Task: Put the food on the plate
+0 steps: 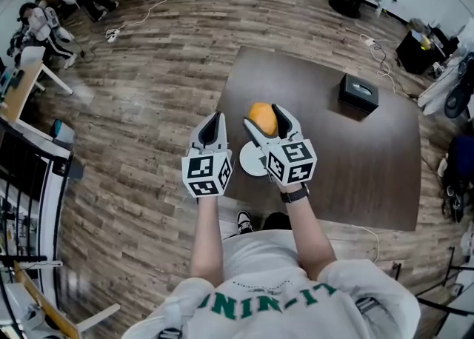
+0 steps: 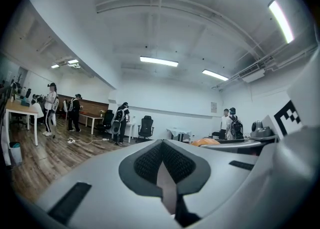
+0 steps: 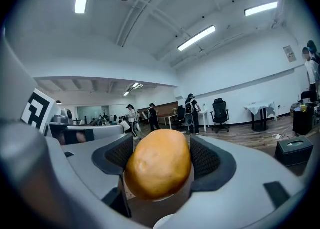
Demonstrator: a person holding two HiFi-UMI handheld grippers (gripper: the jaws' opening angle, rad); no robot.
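In the head view, my right gripper (image 1: 265, 121) holds the orange food (image 1: 260, 116) between its fingers, above the dark table (image 1: 370, 175). The white plate (image 1: 250, 161) lies behind the fingertips, partly under the gripper's body. My left gripper (image 1: 215, 129) hangs just beside, touching neither.

In the left gripper view, its fingers are clenched together on nothing.

In the right gripper view, both pads (image 3: 206, 159) press the food's rounded sides. My worry is that the smooth, rounded food may slip from the pads. If I let go ahead of the plate or too high, it could roll across the table.
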